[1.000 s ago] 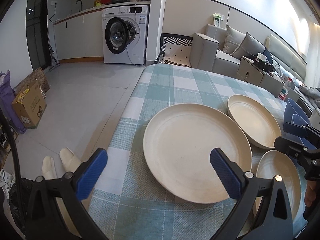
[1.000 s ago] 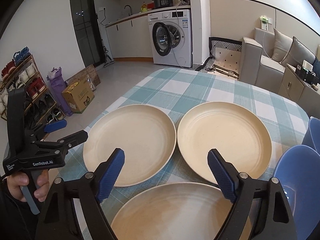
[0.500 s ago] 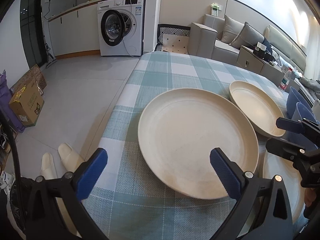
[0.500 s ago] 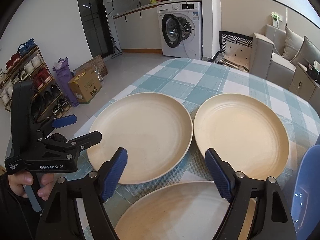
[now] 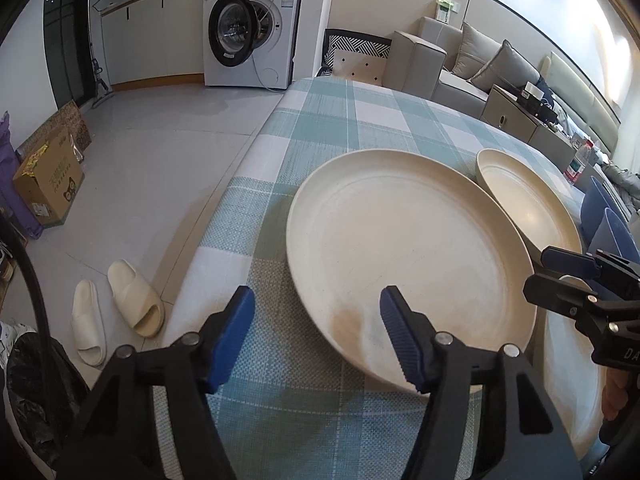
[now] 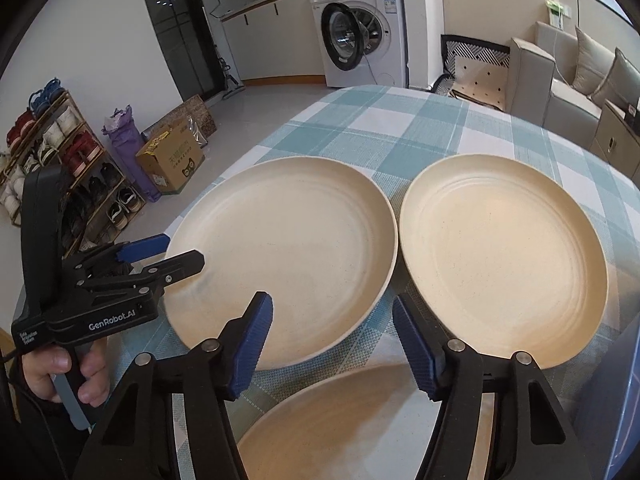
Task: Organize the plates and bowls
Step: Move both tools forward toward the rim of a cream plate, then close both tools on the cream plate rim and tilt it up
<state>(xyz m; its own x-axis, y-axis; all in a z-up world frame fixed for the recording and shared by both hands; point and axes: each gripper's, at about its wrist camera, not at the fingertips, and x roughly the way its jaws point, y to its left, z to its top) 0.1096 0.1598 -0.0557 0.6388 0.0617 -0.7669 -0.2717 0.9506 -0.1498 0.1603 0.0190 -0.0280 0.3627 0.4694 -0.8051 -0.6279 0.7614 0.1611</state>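
Note:
Three cream plates lie on the checked tablecloth (image 5: 320, 128). My left gripper (image 5: 318, 320) hangs low over the near left rim of the big plate (image 5: 408, 256), one finger over the plate and the other over the cloth. Its jaws are closing, and the pads are clear of the rim. My right gripper (image 6: 332, 320) hovers above the gap between that plate (image 6: 280, 252), the right plate (image 6: 504, 256) and the nearest plate (image 6: 360, 420). Its jaws are closing too, with nothing gripped. Two blue bowls (image 5: 604, 216) stand at the far right.
The table's left edge (image 5: 240, 168) drops to a tiled floor with slippers (image 5: 132, 300) and a cardboard box (image 5: 48, 176). A shoe rack (image 6: 60, 168) stands at the left wall. A washing machine (image 5: 248, 32) and a sofa (image 5: 460, 64) are beyond the table.
Both grippers have sunk closer to the plates and their jaws have narrowed. The left gripper now straddles the big plate's near rim.

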